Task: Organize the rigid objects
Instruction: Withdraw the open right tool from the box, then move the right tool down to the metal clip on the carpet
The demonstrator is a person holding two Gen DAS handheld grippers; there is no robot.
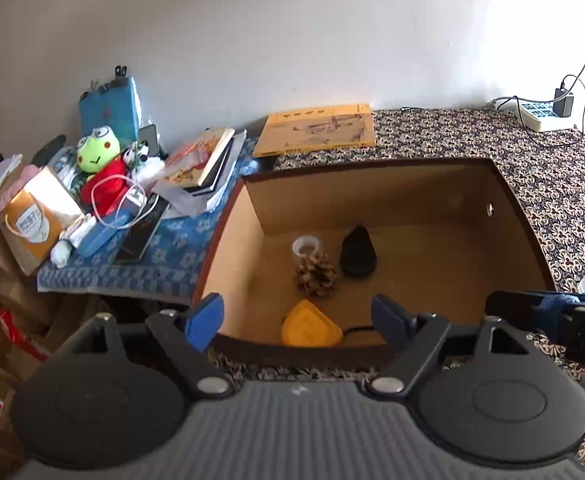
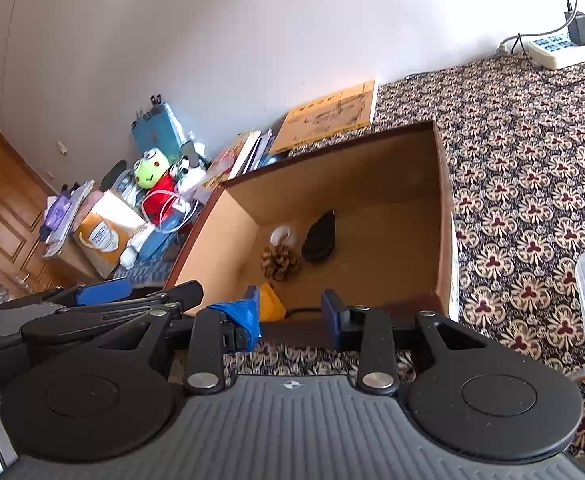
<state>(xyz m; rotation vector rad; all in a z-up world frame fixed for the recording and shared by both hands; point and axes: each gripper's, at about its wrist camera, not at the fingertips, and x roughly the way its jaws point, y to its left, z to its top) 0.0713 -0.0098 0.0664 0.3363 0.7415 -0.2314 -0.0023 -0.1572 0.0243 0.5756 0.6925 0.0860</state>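
Scaly pine cone (image 1: 316,278) (cardboard box (image 1: 372,178))

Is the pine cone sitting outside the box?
No, the pine cone sits inside the cardboard box, beside a black object.

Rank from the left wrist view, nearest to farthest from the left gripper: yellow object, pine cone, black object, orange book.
From the left gripper:
1. Yellow object, at the box's near wall.
2. Pine cone, mid-floor.
3. Black object, slightly beyond, to its right.
4. Orange book, behind the box by the wall.
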